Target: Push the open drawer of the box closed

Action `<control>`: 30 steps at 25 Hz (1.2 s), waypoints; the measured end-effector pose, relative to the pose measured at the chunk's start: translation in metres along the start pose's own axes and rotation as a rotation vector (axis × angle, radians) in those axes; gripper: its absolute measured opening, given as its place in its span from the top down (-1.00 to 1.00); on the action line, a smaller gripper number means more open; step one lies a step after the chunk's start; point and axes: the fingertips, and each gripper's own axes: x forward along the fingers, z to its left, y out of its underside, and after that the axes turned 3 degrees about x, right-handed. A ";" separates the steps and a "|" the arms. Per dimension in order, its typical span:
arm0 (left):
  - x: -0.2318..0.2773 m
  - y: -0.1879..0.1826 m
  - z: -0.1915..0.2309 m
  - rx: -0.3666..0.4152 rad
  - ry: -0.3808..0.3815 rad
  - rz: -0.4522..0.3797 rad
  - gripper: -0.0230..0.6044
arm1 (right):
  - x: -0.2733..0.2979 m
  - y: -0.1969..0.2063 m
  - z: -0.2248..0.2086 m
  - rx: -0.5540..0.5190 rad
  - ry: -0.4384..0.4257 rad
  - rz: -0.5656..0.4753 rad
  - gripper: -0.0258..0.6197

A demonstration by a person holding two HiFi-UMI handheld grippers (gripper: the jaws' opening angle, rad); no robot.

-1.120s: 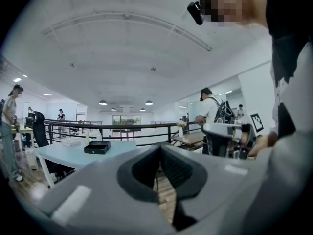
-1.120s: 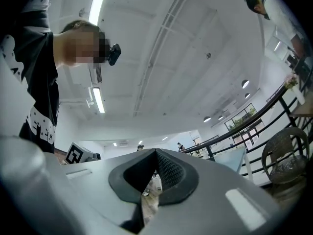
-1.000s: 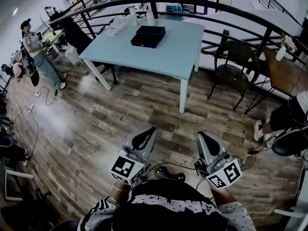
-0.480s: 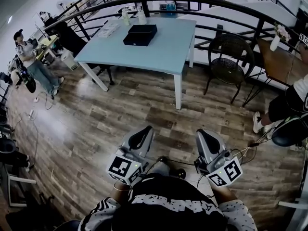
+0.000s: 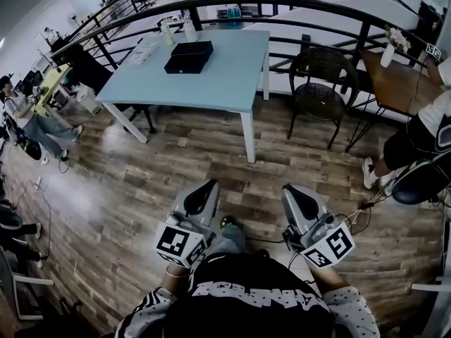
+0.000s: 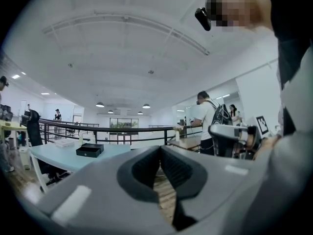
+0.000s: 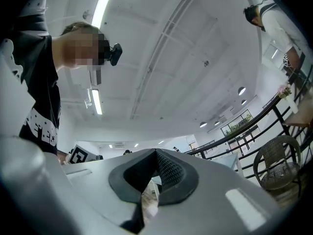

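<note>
Low in the head view, the left gripper (image 5: 206, 190) and the right gripper (image 5: 292, 192) sit side by side just above the person's dark shirt (image 5: 254, 301). Both point toward the top of the frame, over the wooden floor (image 5: 141, 182).

In the left gripper view, the left gripper (image 6: 160, 150) has its two jaws pressed together at the tips. Nothing is between them, and only floor shows through the gap lower down. In the right gripper view, the right gripper (image 7: 155, 153) is closed the same way and also holds nothing.

The black box (image 5: 189, 56) lies in the upper middle of the head view, on the far part of a light blue table (image 5: 225, 83). It is well apart from both grippers. At this size I cannot tell whether its drawer sticks out.

The left gripper view shows the same box (image 6: 89, 151) at the left of the frame, on the table (image 6: 49, 156). A dark chair (image 5: 318, 90) stands just right of the table, in front of a black railing (image 5: 282, 4).
</note>
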 end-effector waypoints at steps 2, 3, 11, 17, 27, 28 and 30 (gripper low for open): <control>0.007 -0.002 0.005 0.002 0.001 -0.009 0.93 | 0.006 0.001 -0.004 -0.007 0.000 0.005 0.91; 0.009 -0.002 0.009 0.003 0.001 -0.011 0.93 | 0.010 0.002 -0.006 -0.007 0.001 0.008 0.91; 0.029 0.007 0.042 0.004 -0.005 0.002 0.93 | 0.049 0.013 -0.020 0.002 -0.006 0.031 0.91; 0.050 0.011 0.073 -0.010 0.001 0.005 0.93 | 0.079 0.025 -0.036 0.011 0.010 0.054 0.91; 0.086 0.015 0.140 -0.023 -0.010 0.028 0.93 | 0.152 0.041 -0.065 0.022 0.009 0.081 0.91; 0.089 0.015 0.148 -0.021 -0.017 0.029 0.93 | 0.161 0.043 -0.068 0.024 0.005 0.085 0.91; 0.092 0.017 0.164 -0.014 -0.029 0.027 0.93 | 0.176 0.047 -0.070 0.025 -0.004 0.091 0.91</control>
